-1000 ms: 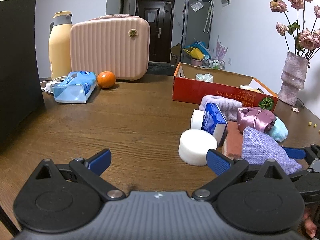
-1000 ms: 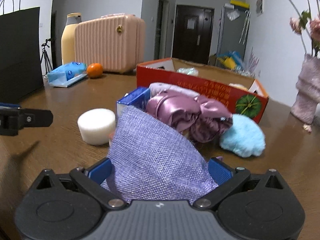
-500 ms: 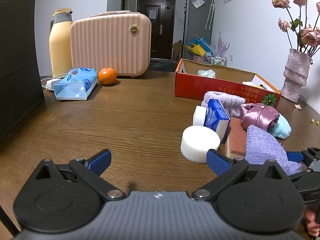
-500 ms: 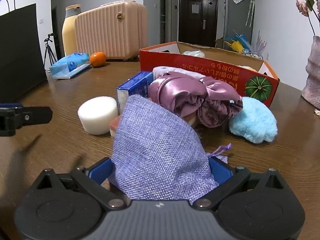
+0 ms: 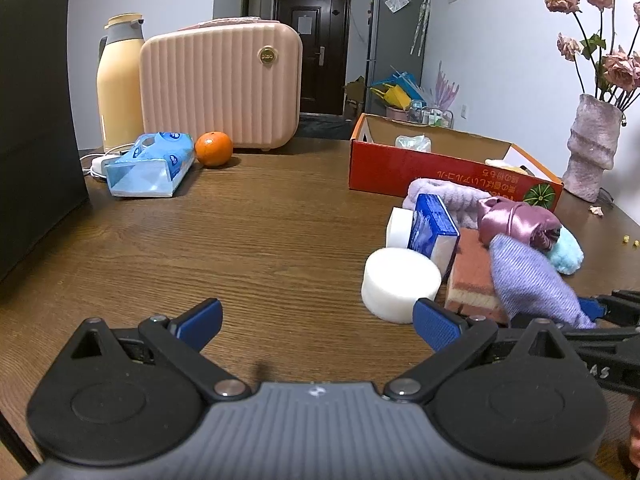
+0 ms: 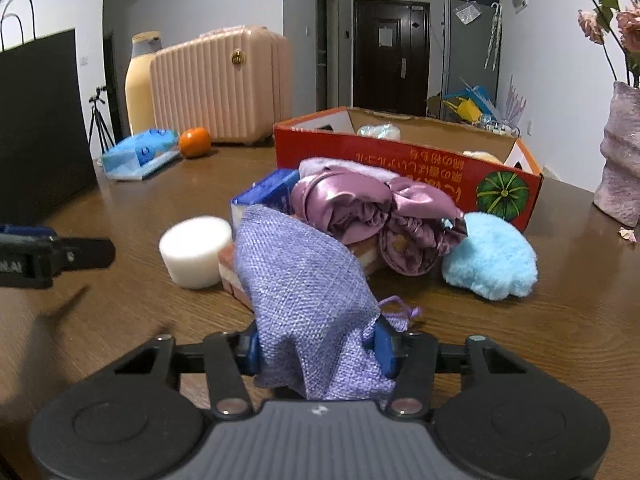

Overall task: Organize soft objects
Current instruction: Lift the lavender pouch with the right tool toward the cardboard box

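At bench front, right gripper [image 6: 316,350] has just closed; fingers pinch the pouch [image 6: 304,280]. Left gripper [image 5: 316,316] wide, empty. Lift clear of sponge [image 5: 468,276], carry to box [image 6: 404,172].

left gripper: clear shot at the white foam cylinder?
Probably yes. The left gripper is open and empty, and the white foam cylinder sits just beyond its right finger, with bare table on the way.

The red cardboard box [image 6: 400,168], right of centre in the right wrist view, carries upside-down yellow East Asian characters, too inverted to read, beside a green pumpkin picture [image 6: 502,193]. The left hand-held gripper's arm [image 6: 24,258] at the left edge bears partial white letters, seemingly "NAI".
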The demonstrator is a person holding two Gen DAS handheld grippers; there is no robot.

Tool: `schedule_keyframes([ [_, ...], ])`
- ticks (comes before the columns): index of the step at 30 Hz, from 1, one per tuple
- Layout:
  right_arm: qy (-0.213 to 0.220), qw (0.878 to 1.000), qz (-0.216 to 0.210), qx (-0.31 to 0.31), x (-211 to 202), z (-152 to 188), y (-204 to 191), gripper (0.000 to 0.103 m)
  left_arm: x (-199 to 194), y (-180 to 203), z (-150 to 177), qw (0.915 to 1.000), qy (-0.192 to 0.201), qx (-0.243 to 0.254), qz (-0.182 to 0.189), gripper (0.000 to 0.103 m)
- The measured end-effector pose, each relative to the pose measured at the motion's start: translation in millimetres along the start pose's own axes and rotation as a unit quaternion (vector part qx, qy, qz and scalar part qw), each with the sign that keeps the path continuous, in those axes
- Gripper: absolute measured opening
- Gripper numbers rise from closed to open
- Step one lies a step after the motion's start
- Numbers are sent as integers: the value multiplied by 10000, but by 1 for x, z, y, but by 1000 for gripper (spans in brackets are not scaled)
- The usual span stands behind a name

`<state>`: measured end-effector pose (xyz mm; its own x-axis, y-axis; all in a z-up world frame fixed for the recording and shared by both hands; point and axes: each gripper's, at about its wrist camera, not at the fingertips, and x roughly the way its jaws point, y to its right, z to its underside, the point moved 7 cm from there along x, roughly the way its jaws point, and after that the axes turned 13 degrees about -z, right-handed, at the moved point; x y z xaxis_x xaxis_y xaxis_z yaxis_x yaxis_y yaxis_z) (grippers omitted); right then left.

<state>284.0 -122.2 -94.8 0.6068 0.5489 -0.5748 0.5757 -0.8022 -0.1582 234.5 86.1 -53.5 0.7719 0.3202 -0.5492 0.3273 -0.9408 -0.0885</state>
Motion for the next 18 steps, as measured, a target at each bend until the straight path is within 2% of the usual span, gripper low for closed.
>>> schedule_keyframes([
  [18, 970, 9953, 18, 69, -47, -23, 8, 45, 7, 7, 3, 9999, -39, 99, -17, 103],
])
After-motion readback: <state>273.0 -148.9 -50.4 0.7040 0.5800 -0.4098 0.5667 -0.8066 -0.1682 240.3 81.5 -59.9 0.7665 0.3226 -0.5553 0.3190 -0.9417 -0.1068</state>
